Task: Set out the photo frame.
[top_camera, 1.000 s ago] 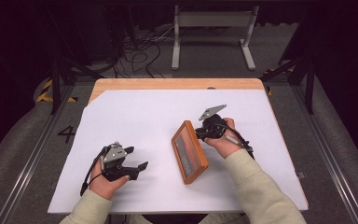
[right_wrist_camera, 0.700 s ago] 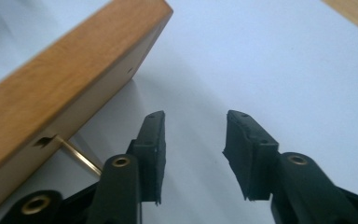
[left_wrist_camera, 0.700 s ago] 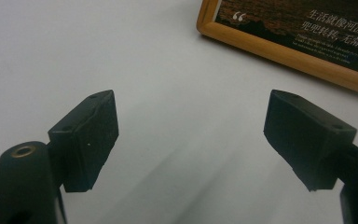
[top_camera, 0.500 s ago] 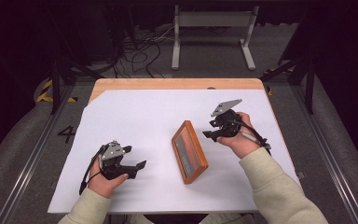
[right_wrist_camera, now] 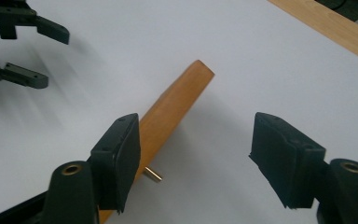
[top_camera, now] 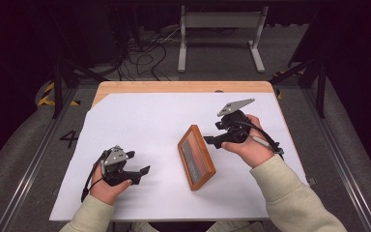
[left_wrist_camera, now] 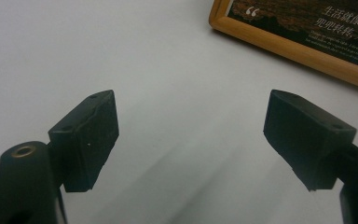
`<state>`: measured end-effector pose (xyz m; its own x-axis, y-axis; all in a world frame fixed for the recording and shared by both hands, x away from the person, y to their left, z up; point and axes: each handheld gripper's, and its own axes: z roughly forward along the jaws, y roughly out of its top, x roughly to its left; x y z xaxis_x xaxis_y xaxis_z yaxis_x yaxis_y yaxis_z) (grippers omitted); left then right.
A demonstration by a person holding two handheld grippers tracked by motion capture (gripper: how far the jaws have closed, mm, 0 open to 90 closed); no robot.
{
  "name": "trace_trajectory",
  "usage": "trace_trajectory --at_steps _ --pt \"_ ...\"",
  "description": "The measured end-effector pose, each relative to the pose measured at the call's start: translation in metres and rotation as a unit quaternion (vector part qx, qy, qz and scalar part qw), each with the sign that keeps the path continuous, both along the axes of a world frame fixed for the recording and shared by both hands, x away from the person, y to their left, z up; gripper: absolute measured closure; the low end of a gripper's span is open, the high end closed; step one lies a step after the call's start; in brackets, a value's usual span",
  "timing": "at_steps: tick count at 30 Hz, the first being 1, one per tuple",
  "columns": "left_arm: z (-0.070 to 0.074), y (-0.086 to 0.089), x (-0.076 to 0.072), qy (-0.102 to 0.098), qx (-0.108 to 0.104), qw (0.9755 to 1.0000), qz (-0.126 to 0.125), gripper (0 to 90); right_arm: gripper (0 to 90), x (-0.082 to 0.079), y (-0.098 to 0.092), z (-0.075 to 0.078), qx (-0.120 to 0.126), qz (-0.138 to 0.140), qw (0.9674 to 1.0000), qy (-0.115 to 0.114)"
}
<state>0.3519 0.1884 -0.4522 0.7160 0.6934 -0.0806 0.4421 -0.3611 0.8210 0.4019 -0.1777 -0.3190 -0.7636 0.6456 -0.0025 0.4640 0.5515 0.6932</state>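
A wooden picture frame (top_camera: 196,157) with a dark picture and white lettering rests on the white table cover (top_camera: 145,116), just right of the middle. My right gripper (top_camera: 211,133) hovers off its upper right side. Its jaws have just been opening and nothing is between them. In the right gripper view the frame's wooden side (right_wrist_camera: 172,105) runs behind the left jaw of my right gripper (right_wrist_camera: 196,158), beside a small brass pin (right_wrist_camera: 153,175). My left gripper (top_camera: 139,163) rests open at the front left. A corner of the frame (left_wrist_camera: 298,44) lies beyond my left gripper (left_wrist_camera: 191,135).
A strip of bare wooden tabletop (top_camera: 183,87) runs along the far edge of the cover. Behind the table, a grey metal stand (top_camera: 220,34) and loose cables (top_camera: 145,53) lie on the dark floor. My left gripper (right_wrist_camera: 56,59) appears far off in the right gripper view.
My right gripper has let go of the frame's upper end, opened, and lifted away to the right. The frame stays on the table. My left hand has not moved.
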Motion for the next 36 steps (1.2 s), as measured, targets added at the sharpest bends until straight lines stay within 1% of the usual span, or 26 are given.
trace_trajectory --at_steps 2,4,7,10,12,13,17,19,22,25,27,30,33,36 --pt "0.000 0.001 0.000 -0.002 0.001 1.0000 0.000 18.7 33.4 -0.002 0.004 0.001 0.001 0.002 1.0000 0.005" --pt "0.001 0.001 0.000 0.000 -0.003 1.0000 0.005 18.8 33.0 -0.003 0.008 0.000 0.005 0.003 0.9999 0.011" --pt "0.001 0.001 0.000 -0.001 -0.002 1.0000 0.004 18.7 31.2 -0.003 0.013 -0.004 0.030 -0.020 0.9988 0.032" --pt "0.001 0.001 0.000 -0.001 -0.003 1.0000 0.004 18.7 32.3 -0.003 0.018 -0.008 0.025 -0.037 0.9980 0.044" --pt "0.001 0.001 0.000 -0.001 -0.002 1.0000 0.004 18.7 32.5 -0.003 0.021 -0.011 0.026 -0.036 0.9973 0.057" --pt "0.001 0.001 0.000 -0.001 -0.002 1.0000 0.004 18.7 32.5 -0.003 0.021 -0.011 0.026 -0.036 0.9973 0.057" --pt "0.001 0.001 0.000 -0.002 -0.003 1.0000 0.004 18.8 33.9 -0.001 0.027 -0.019 0.022 -0.038 0.9963 0.073" --pt "0.001 0.001 0.000 -0.002 -0.003 1.0000 0.005 18.7 37.0 0.001 0.030 -0.024 0.019 -0.036 0.9960 0.080" --pt "0.001 0.001 0.000 -0.001 -0.003 1.0000 0.004 18.7 38.4 0.002 0.035 -0.031 0.010 -0.031 0.9954 0.090" --pt "0.001 0.002 0.000 -0.002 -0.002 1.0000 0.004 18.7 39.7 0.003 0.039 -0.037 0.006 -0.028 0.9939 0.107" --pt "0.001 0.001 0.000 -0.002 -0.002 1.0000 0.005 18.7 42.4 0.003 0.041 -0.041 0.001 -0.029 0.9931 0.114" --pt "0.000 0.001 0.000 -0.002 -0.003 1.0000 0.006 18.7 44.7 0.004 0.045 -0.045 -0.006 -0.034 0.9909 0.130" --pt "0.000 0.001 0.000 -0.003 0.001 1.0000 0.003 18.7 44.9 0.005 0.047 -0.049 -0.009 -0.036 0.9889 0.144" --pt "0.000 0.001 0.000 -0.002 -0.003 1.0000 0.004 18.7 44.5 0.006 0.048 -0.051 -0.011 -0.035 0.9883 0.148"
